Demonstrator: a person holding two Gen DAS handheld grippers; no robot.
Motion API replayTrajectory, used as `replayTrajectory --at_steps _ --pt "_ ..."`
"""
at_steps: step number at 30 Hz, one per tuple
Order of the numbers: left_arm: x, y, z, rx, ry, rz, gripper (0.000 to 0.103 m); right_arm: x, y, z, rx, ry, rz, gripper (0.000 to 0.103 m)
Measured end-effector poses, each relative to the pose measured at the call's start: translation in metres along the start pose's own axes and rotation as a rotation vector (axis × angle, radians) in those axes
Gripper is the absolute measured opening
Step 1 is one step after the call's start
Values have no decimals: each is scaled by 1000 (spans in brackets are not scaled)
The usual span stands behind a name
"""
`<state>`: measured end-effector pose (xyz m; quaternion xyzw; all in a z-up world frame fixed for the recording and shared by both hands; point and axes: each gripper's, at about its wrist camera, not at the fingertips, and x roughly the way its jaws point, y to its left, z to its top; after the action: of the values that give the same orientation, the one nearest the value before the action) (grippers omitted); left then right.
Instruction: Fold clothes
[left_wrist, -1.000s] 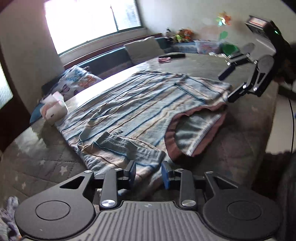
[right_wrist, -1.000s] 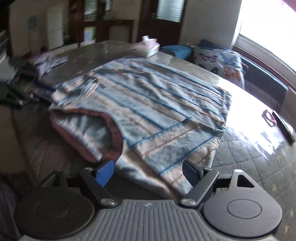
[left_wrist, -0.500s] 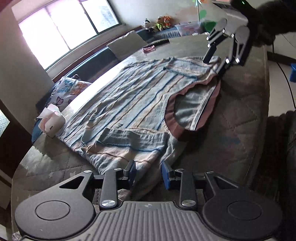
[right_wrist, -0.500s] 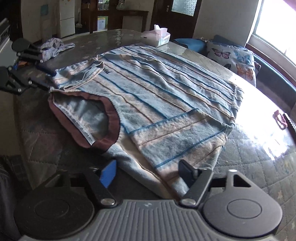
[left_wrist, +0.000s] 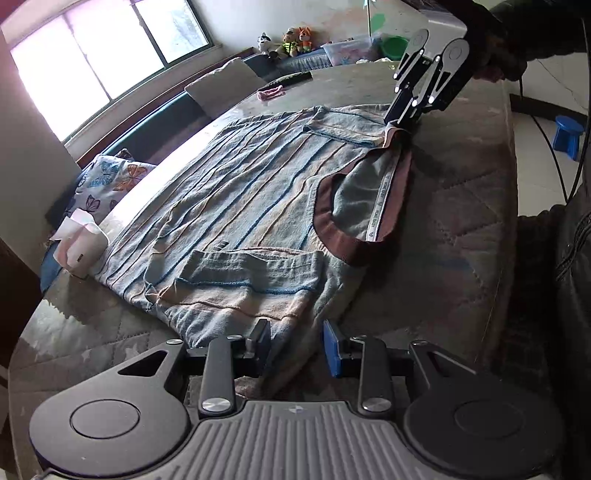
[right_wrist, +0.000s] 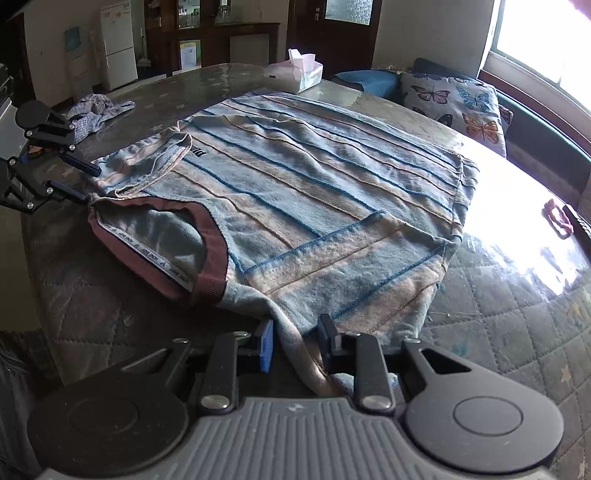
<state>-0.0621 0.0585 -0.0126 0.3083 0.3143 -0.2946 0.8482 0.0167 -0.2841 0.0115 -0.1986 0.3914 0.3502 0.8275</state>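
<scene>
So the blue-and-peach striped knit shirt with the brown neckband (right_wrist: 295, 192) is lying flat across the quilted grey table cover (right_wrist: 517, 332), collar toward the near edge and both sleeves already tucked in over the body. The right gripper (right_wrist: 295, 345) has its jaws partly closed around the bunched shoulder fabric by the collar, and the left gripper (left_wrist: 295, 341) looks the same at the other shoulder, cloth sitting between its pads but honestly can't tell if either is actually pinching. A pink-and-white tissue pack (right_wrist: 301, 74) sits near the far edge, just past the hem.
</scene>
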Motion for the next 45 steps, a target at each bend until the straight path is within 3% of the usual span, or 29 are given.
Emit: replayTrajectory --at_steps 4,7,11,20,27,34,45 --pt "5 3 3 -8 -11 -19 34 1 2 1 6 -4 -14 24" --pt "10 7 6 -29 -22 -38 31 1 4 1 18 -15 -24 17" --pt "12 10 9 -67 -18 -66 9 -3 6 1 41 -41 -37 7" --pt "-29 3 12 -124 -71 4 5 -45 17 -5 47 -131 -44 5" --pt "-87 -7 20 -243 -152 151 5 -107 44 -10 10 -218 -45 3" --pt "-75 35 46 -330 -223 257 5 -106 22 38 -15 -294 -102 3" --pt "23 138 75 -401 -138 279 4 -11 -58 140 37 -218 -135 2"
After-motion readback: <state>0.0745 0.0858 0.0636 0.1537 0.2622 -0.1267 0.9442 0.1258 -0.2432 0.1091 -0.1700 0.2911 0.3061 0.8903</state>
